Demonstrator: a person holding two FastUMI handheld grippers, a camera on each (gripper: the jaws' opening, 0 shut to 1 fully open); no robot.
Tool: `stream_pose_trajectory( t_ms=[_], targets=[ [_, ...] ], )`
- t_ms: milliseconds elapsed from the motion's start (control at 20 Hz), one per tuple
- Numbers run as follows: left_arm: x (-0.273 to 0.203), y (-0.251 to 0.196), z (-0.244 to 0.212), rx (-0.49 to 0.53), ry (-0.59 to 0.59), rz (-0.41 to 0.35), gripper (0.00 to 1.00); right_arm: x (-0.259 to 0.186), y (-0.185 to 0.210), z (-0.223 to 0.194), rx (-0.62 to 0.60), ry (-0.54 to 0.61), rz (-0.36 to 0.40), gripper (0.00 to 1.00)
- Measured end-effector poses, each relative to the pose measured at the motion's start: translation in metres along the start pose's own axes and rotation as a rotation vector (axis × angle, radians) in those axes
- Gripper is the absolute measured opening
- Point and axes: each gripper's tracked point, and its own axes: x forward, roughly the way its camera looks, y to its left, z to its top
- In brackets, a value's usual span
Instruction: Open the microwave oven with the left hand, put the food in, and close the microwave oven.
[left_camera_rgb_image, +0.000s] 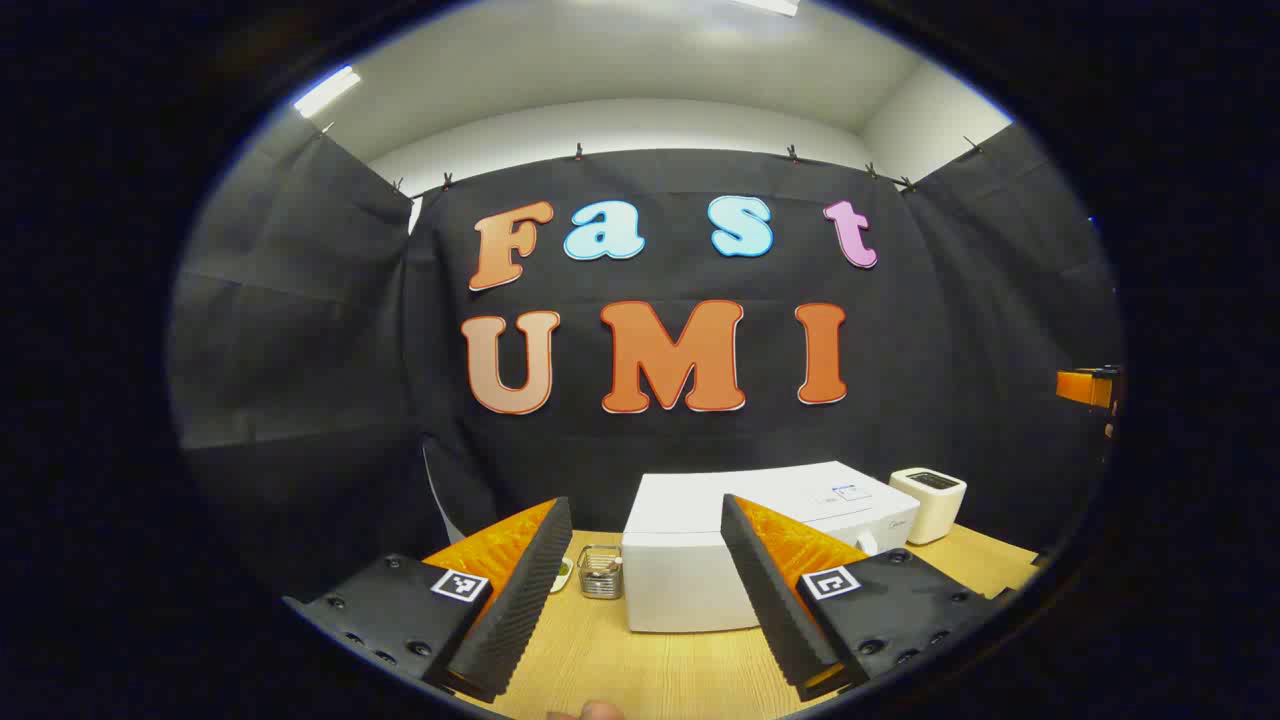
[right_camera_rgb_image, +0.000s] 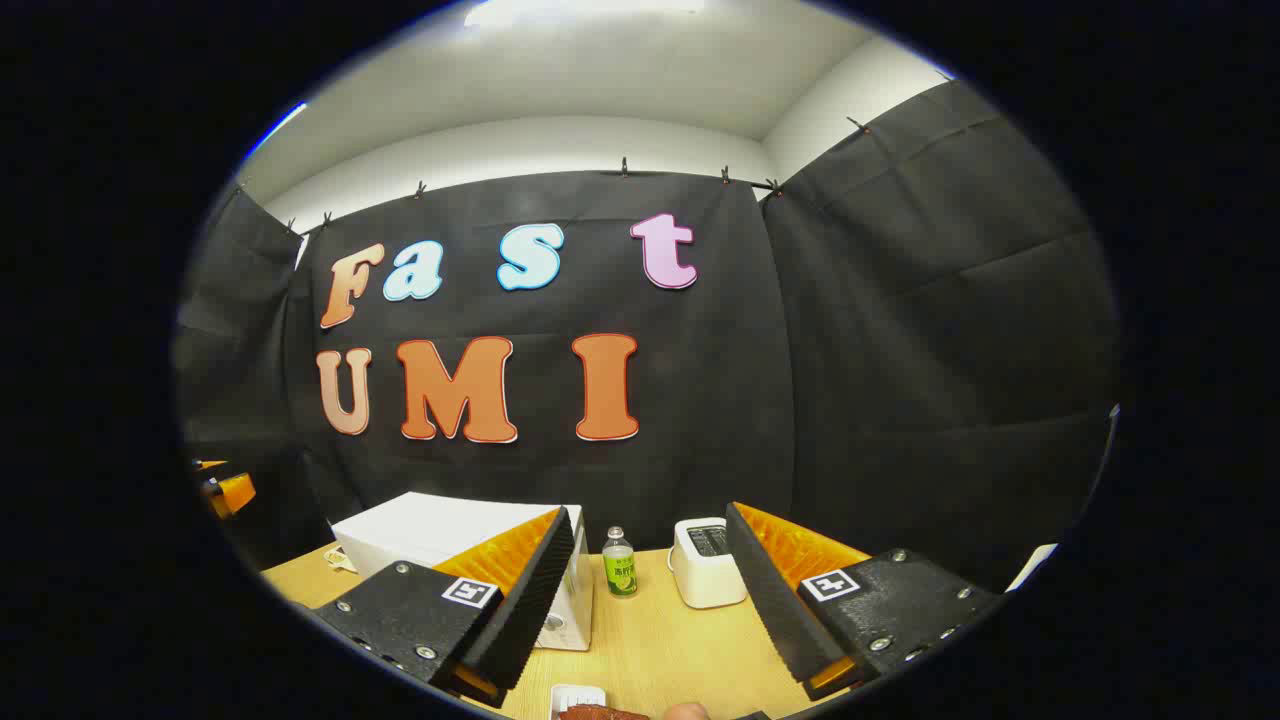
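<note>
A white microwave oven (left_camera_rgb_image: 690, 570) stands on the wooden table (left_camera_rgb_image: 640, 670), straight ahead of my left gripper (left_camera_rgb_image: 645, 505), its door shut as far as I can see. The left gripper's jaws stand open with nothing between them, well short of the oven. In the right gripper view the microwave oven (right_camera_rgb_image: 430, 530) sits to the left, partly behind a finger. My right gripper (right_camera_rgb_image: 649, 510) is open and holds nothing. Just below it, at the bottom edge, a small white dish (right_camera_rgb_image: 577, 695) carries brownish food (right_camera_rgb_image: 600, 712).
A white toaster (left_camera_rgb_image: 930, 503) stands right of the microwave, also seen as the toaster (right_camera_rgb_image: 707, 563). A green-labelled bottle (right_camera_rgb_image: 619, 563) stands between them. A small wire basket (left_camera_rgb_image: 600, 572) sits left of the oven. An orange gripper part (left_camera_rgb_image: 1085, 388) shows far right.
</note>
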Motion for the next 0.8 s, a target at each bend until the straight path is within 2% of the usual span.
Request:
stream_pose_trajectory(
  t_ms=[250,700,750,800],
  targets=[
    [0.002,-0.023,0.008,-0.013,-0.014,-0.041,0.94,0.003,-0.004,-0.005,-0.012,0.002,-0.001,0.95],
    [0.005,-0.022,0.011,0.002,-0.013,-0.019,0.94,0.006,-0.002,-0.003,-0.015,0.001,0.014,0.95],
    [0.004,-0.021,0.012,0.009,-0.018,-0.015,0.98,0.005,-0.002,-0.001,-0.014,-0.003,0.011,0.95],
    [0.002,-0.021,0.015,0.010,-0.025,-0.014,0.94,0.004,-0.002,0.000,-0.013,-0.005,0.009,0.95]
  ],
)
